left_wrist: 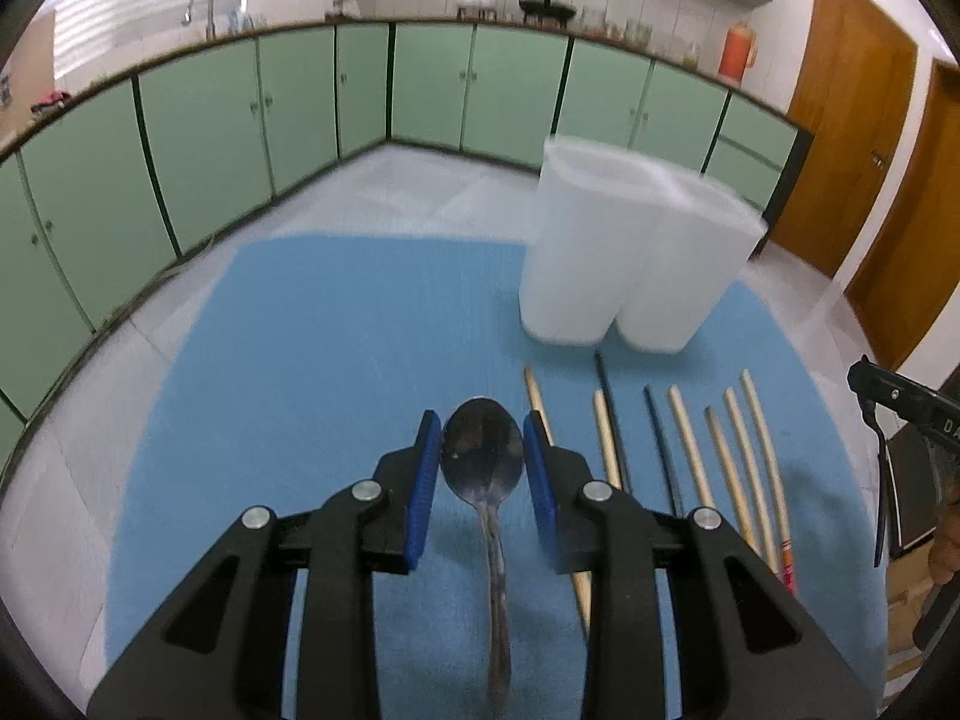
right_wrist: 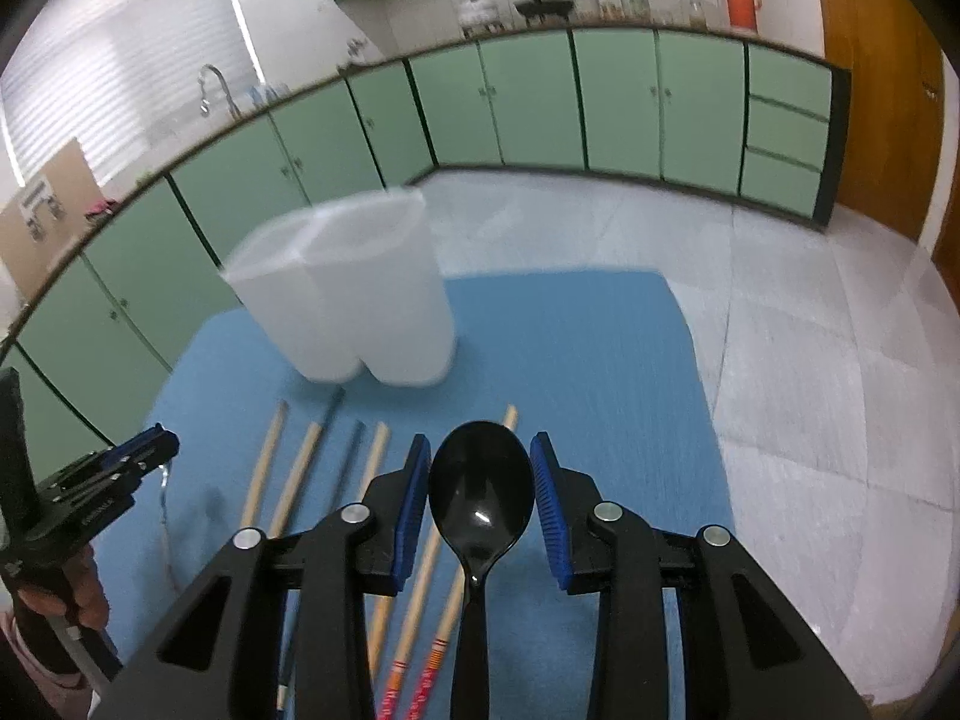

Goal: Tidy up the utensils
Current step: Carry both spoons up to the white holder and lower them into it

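My left gripper (left_wrist: 480, 426) is shut on the bowl of a metal spoon (left_wrist: 483, 462), and the handle trails back under the jaws above the blue mat (left_wrist: 330, 360). My right gripper (right_wrist: 481, 444) is shut on the bowl of a black plastic spoon (right_wrist: 480, 498), also off the mat (right_wrist: 600, 360). A white two-compartment holder (left_wrist: 624, 252) (right_wrist: 354, 300) stands upright at the mat's far side, ahead of both grippers. Several wooden and dark chopsticks (left_wrist: 690, 444) (right_wrist: 288, 480) lie side by side on the mat between the grippers.
Green cabinets (left_wrist: 300, 120) run along the wall behind, with a sink tap at the left. Pale floor tiles (right_wrist: 810, 360) surround the mat. A wooden door (left_wrist: 852, 120) is at the right. A hand (right_wrist: 66, 594) holds the left gripper at the right wrist view's left edge.
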`<act>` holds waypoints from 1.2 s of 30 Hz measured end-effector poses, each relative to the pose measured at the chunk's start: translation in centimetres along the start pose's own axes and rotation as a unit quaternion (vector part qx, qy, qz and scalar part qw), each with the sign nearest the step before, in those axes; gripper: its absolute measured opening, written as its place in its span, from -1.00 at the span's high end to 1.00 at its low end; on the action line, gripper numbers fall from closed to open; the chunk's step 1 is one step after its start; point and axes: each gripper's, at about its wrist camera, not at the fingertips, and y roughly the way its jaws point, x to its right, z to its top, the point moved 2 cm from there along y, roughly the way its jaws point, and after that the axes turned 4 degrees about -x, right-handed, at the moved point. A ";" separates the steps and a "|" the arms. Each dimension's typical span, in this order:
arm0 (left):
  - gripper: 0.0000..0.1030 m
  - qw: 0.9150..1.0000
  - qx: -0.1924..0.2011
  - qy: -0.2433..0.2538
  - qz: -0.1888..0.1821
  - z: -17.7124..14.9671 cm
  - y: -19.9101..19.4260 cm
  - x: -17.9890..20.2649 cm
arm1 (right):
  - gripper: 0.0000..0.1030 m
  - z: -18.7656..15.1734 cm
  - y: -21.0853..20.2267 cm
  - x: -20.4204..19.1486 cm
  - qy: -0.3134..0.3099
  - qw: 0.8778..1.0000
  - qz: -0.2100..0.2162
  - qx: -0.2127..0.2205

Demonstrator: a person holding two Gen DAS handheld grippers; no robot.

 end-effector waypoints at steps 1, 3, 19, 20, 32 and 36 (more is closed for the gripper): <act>0.48 1.000 0.014 0.000 -0.002 0.4 -0.8 0.1 | 0.34 0.5 -0.8 -0.5 -0.004 1.000 0.003 0.013; 0.48 0.999 0.032 -0.003 -0.006 1.2 -2.1 -0.2 | 0.34 1.3 -2.2 -1.2 -0.012 0.999 0.009 0.039; 0.48 0.985 0.168 -0.010 -0.044 9.2 -8.6 2.3 | 0.34 8.8 -5.9 -4.8 -0.038 0.981 0.041 0.188; 0.48 0.983 0.178 -0.009 -0.047 10.0 -8.8 2.6 | 0.34 9.5 -5.8 -5.0 -0.038 0.979 0.042 0.196; 0.48 0.969 0.239 0.006 -0.069 17.1 -7.3 6.8 | 0.35 15.4 -1.5 -6.0 -0.028 0.965 0.043 0.255; 0.48 0.972 0.225 0.010 -0.071 17.4 -3.9 7.2 | 0.35 16.1 0.9 -5.5 -0.020 0.966 0.036 0.257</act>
